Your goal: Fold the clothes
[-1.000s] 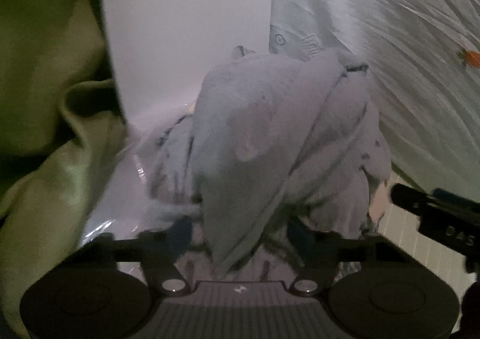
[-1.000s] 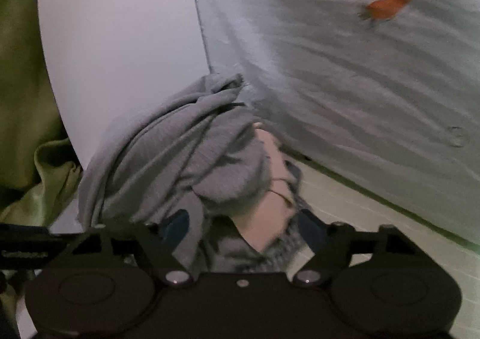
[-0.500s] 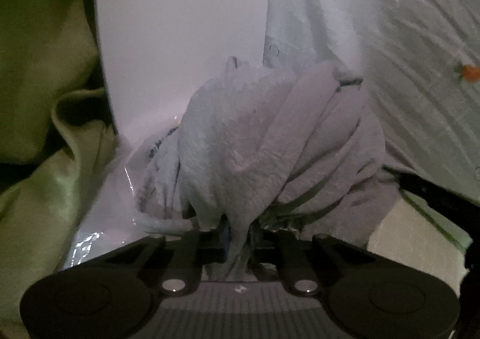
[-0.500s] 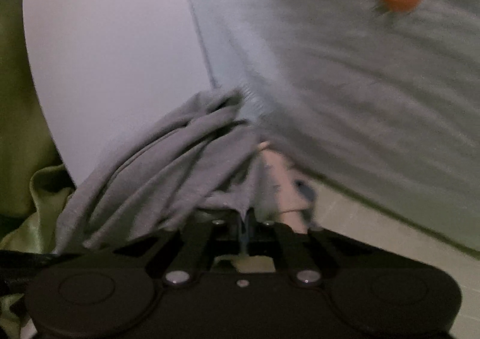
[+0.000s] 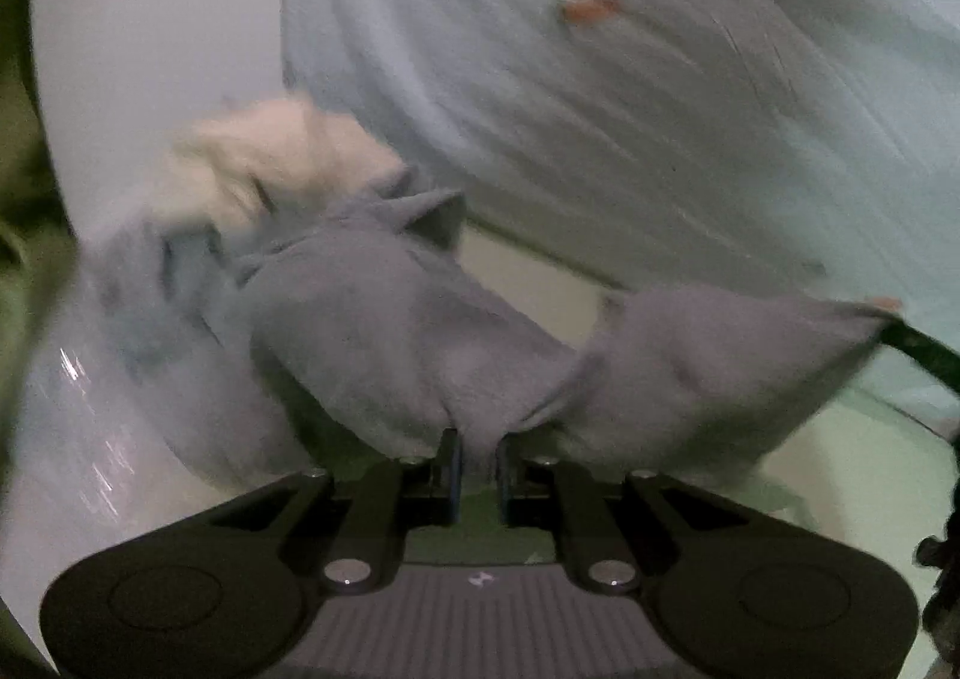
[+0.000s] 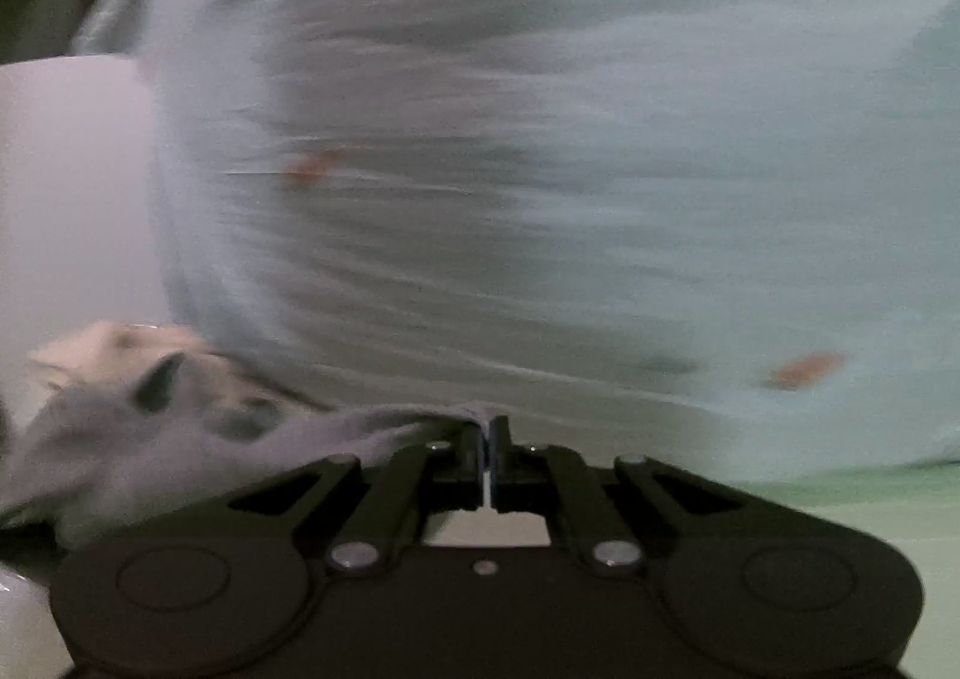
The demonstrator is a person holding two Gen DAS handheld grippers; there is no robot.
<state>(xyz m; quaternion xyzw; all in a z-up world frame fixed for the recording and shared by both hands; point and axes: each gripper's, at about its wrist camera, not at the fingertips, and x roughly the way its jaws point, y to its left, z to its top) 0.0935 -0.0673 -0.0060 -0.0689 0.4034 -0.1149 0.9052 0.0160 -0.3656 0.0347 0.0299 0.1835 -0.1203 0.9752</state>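
A grey garment [image 5: 372, 319] hangs stretched between my two grippers, blurred by motion. My left gripper [image 5: 477, 454] is shut on a bunched fold of it. From there the cloth spans right to a far corner, where one finger of my right gripper [image 5: 918, 346] shows as a dark bar. In the right wrist view my right gripper [image 6: 485, 436] is shut on a thin edge of the grey garment [image 6: 180, 457], which trails off to the left. Part of the garment still lies over a cream cloth [image 5: 282, 156].
A pale blue sheet [image 5: 660, 108] with small orange prints fills the background. A glossy white surface [image 5: 150, 18] stands at the left with the cream cloth [image 6: 102, 346] on it. Green fabric [image 5: 24, 259] lies at the far left. Pale floor [image 5: 870, 469] shows at the lower right.
Both grippers closed on the grey garment, then swept right and drew apart. The heap has been pulled out into a stretched span, uncovering the cream cloth.
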